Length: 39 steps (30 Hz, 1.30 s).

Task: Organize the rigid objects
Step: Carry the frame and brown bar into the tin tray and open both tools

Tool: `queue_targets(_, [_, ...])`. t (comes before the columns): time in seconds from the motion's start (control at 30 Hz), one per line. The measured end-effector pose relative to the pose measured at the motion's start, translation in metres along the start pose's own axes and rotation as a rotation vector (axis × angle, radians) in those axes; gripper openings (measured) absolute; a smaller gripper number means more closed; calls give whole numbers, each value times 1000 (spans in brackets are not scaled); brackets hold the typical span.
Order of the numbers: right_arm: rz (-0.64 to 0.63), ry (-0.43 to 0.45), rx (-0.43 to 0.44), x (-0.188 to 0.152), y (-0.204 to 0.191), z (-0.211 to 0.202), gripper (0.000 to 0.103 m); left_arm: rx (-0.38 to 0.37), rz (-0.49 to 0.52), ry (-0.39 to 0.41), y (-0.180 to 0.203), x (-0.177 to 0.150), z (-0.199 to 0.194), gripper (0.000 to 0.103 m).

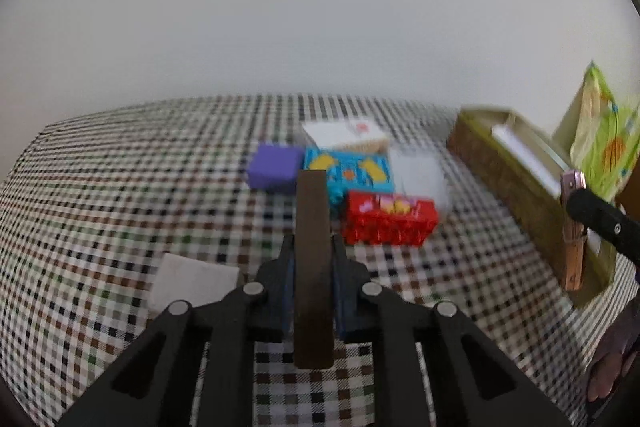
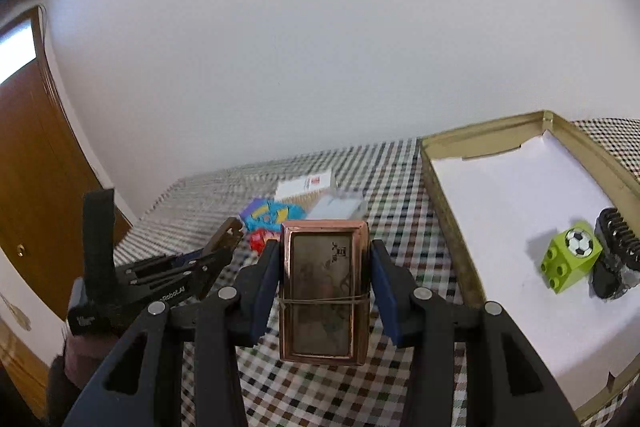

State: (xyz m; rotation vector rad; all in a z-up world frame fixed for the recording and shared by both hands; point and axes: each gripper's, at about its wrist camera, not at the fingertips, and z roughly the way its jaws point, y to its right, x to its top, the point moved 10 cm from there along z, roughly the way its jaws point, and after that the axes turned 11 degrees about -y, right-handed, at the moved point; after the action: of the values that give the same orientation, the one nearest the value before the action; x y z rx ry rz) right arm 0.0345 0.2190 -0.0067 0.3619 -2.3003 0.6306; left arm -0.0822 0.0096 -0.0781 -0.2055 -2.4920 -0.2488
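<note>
Left gripper [image 1: 313,259]: jaws clamped on dark brown slab [image 1: 314,259], held edge-on above checked tablecloth [image 1: 100,195]. Right gripper [image 2: 324,279]: jaws clamped on copper-framed box [image 2: 324,291] bound with rubber band; tray [image 2: 448,211] at 3 o'clock, holding green block [image 2: 570,261] and black object [image 2: 614,259]. Red box [image 1: 390,219], blue box [image 1: 352,173], purple block [image 1: 274,167] clustered at 12 o'clock of left gripper.

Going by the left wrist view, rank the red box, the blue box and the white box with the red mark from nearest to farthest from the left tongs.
1. Red box: just ahead and right of the left tongs, which grip a dark brown block.
2. Blue box: behind the red one, centre.
3. White box: farthest back, near the wall.
</note>
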Motion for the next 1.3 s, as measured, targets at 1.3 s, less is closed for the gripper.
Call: queue_targets(1.3, [193,124,-393,36,213,-73,47,-118,192,163,275,23,5,13])
